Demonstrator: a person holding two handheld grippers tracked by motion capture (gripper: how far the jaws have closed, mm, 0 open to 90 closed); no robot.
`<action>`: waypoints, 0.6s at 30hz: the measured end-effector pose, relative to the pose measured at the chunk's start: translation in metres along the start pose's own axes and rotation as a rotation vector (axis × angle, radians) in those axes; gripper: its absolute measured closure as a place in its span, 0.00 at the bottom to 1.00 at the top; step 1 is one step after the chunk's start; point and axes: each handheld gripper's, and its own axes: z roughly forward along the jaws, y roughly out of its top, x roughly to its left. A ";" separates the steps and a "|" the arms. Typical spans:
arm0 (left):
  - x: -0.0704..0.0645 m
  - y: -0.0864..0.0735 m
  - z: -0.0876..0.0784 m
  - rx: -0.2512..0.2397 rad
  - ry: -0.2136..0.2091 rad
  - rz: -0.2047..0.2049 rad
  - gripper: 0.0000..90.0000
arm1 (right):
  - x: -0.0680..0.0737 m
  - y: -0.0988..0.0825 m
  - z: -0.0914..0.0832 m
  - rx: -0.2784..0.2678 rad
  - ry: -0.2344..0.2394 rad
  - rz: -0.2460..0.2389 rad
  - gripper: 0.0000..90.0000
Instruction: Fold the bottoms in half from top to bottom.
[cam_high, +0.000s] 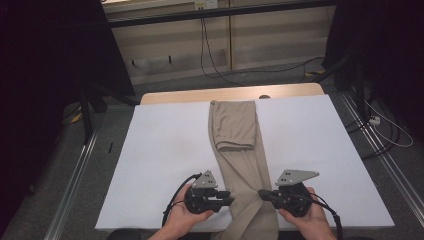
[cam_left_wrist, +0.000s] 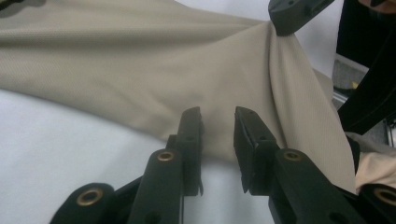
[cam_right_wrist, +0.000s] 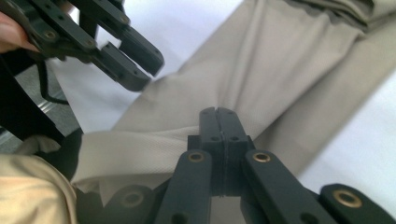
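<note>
Beige trousers (cam_high: 235, 130) lie lengthwise down the middle of the white table (cam_high: 165, 150), their far end folded back on itself and their near end hanging over the front edge. My left gripper (cam_high: 227, 197) sits at the cloth's left edge near the front. Its jaws (cam_left_wrist: 218, 135) stand apart, and the cloth's edge (cam_left_wrist: 140, 70) shows in the gap without being pressed. My right gripper (cam_high: 262, 194) is at the cloth's right edge. Its jaws (cam_right_wrist: 219, 114) are shut on a pinch of fabric (cam_right_wrist: 280, 60), which rises into a small ridge. The left gripper (cam_right_wrist: 148, 71) faces it.
A wooden strip (cam_high: 175, 96) borders the table's far side. Cables (cam_high: 215, 70) trail on the floor beyond it, and dark stands (cam_high: 87, 115) flank the table. White tabletop lies bare on both sides of the trousers.
</note>
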 end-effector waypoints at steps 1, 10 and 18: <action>-0.002 0.000 0.002 -0.007 -0.001 0.008 0.81 | -0.001 -0.003 -0.002 0.012 -0.011 0.003 1.00; -0.016 0.005 0.019 0.039 -0.013 0.080 0.73 | -0.007 -0.019 -0.009 0.014 -0.004 0.042 1.00; -0.025 0.004 0.029 0.063 0.025 0.177 0.96 | -0.006 -0.029 0.004 0.102 -0.028 0.005 0.98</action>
